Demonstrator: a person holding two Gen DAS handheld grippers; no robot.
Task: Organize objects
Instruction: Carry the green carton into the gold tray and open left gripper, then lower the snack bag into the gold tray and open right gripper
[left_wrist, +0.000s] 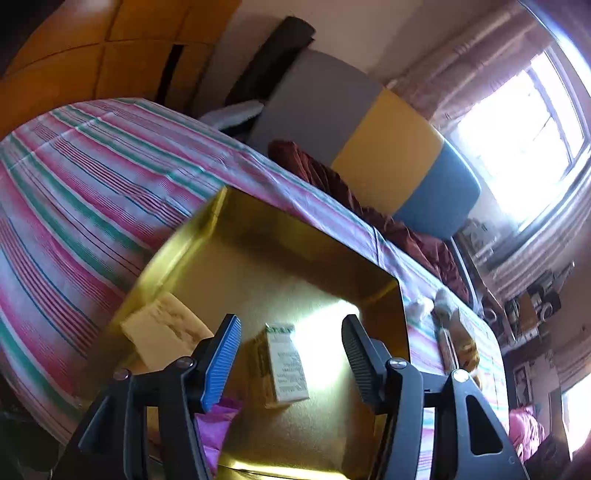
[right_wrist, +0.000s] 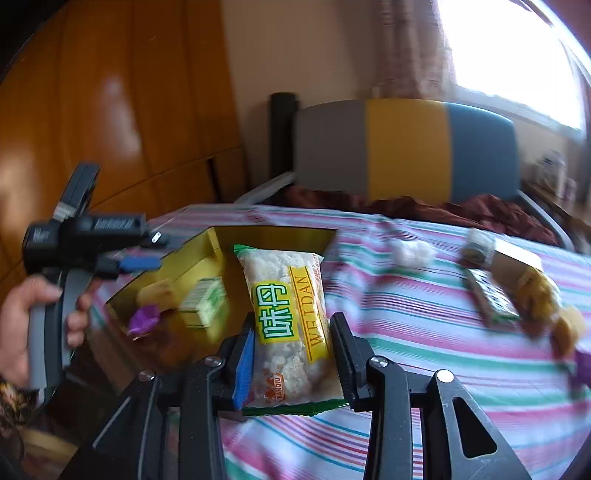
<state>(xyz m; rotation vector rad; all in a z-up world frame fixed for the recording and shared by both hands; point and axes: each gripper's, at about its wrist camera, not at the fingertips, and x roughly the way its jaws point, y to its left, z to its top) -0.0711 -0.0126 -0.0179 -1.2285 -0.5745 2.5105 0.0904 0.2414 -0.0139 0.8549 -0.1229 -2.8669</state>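
Striped bedding (left_wrist: 92, 177) is carrying a gold box (left_wrist: 310, 254); the left gripper (left_wrist: 291, 354) is hanging wide and empty over a small carton (left_wrist: 282, 365) inside. Opposite, the right gripper (right_wrist: 291, 354) is pinching a snack packet (right_wrist: 291, 321), seemingly heading boxward; releasing inside looks next.

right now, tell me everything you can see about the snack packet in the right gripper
The snack packet is a clear plastic pouch of pale, lumpy puffed pieces, with a yellow label in green characters, a yellow side strip reading WEIDAN and a green crimped bottom edge. It points lengthwise away from the camera, clamped at its lower half between the right gripper pads, held above the striped cloth, its far end overlapping the gold box in view.
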